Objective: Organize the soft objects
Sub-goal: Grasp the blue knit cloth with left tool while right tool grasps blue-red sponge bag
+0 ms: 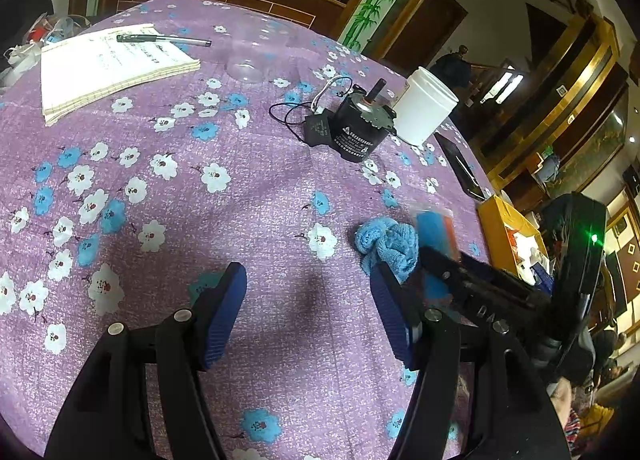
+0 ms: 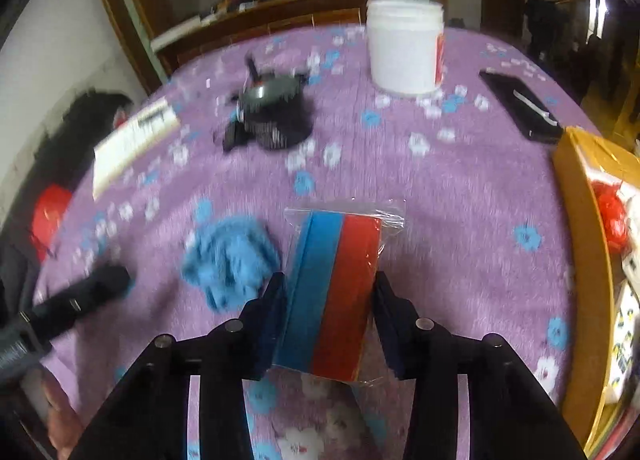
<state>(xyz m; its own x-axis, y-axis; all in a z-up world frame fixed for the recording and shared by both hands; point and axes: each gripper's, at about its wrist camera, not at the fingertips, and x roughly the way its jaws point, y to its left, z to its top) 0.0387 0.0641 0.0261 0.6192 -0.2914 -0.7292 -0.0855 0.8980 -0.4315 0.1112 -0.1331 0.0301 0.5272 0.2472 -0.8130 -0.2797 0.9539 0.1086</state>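
Observation:
A crumpled blue cloth [image 1: 386, 246] [image 2: 230, 260] lies on the purple flowered tablecloth [image 1: 240, 196]. My right gripper [image 2: 330, 300] is shut on a clear bag of blue and red sponges [image 2: 334, 288], held just right of the cloth; the bag shows blurred in the left wrist view [image 1: 434, 232]. My left gripper [image 1: 308, 300] is open and empty over the cloth-covered table, left of the blue cloth.
A black motor with wires [image 1: 356, 128] [image 2: 272, 116], a white jar [image 1: 424, 106] [image 2: 404, 46], a notebook with a pen [image 1: 112, 64], a clear lid [image 1: 246, 70], a black phone [image 2: 520, 106] and a yellow box [image 2: 588, 260] at the right edge.

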